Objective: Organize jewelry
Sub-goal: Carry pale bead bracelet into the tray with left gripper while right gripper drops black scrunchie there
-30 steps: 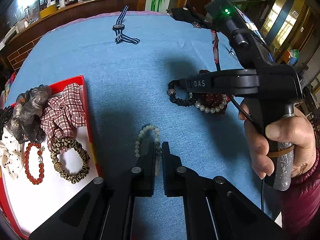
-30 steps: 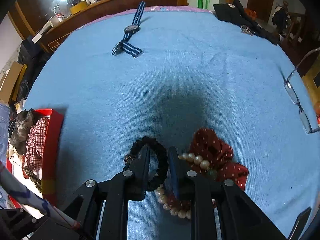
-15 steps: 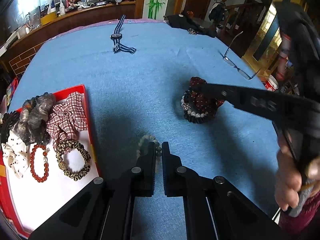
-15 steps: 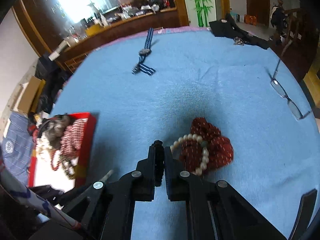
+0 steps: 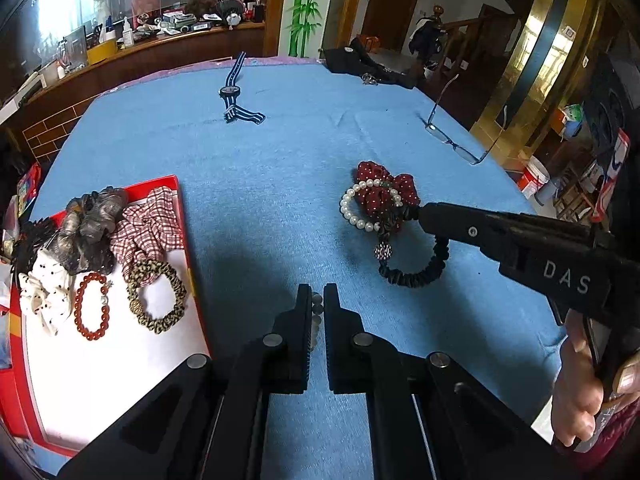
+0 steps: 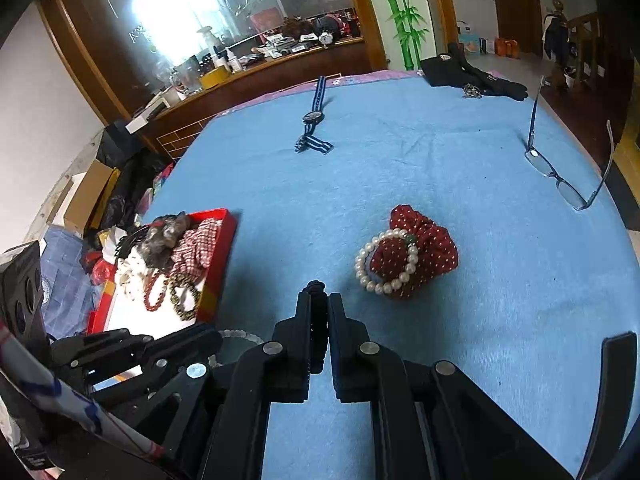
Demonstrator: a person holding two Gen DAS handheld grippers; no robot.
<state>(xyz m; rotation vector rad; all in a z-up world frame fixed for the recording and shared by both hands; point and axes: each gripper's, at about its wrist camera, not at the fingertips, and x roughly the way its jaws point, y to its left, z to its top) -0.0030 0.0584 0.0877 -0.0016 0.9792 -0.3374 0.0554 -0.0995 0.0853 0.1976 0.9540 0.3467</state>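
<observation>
My left gripper is shut on a pale bead bracelet, of which only a few beads show between the fingers; the rest hangs out of sight. In the right wrist view the bracelet dangles from the left gripper's tip. My right gripper is shut on a black hair tie. Seen from the left, the hair tie hangs as a loop with a sparkly bead under the right gripper, above the blue cloth. A pearl bracelet lies around a red dotted scrunchie.
A red tray at the left holds scrunchies, a leopard hair tie and a red bead bracelet. A striped watch lies far back. Glasses sit near the right edge, a black cloth item at the far edge.
The right gripper closed on the black hair tie and lifted it away from the pearl bracelet. The left gripper rose, taking the pale bead bracelet off the cloth.
</observation>
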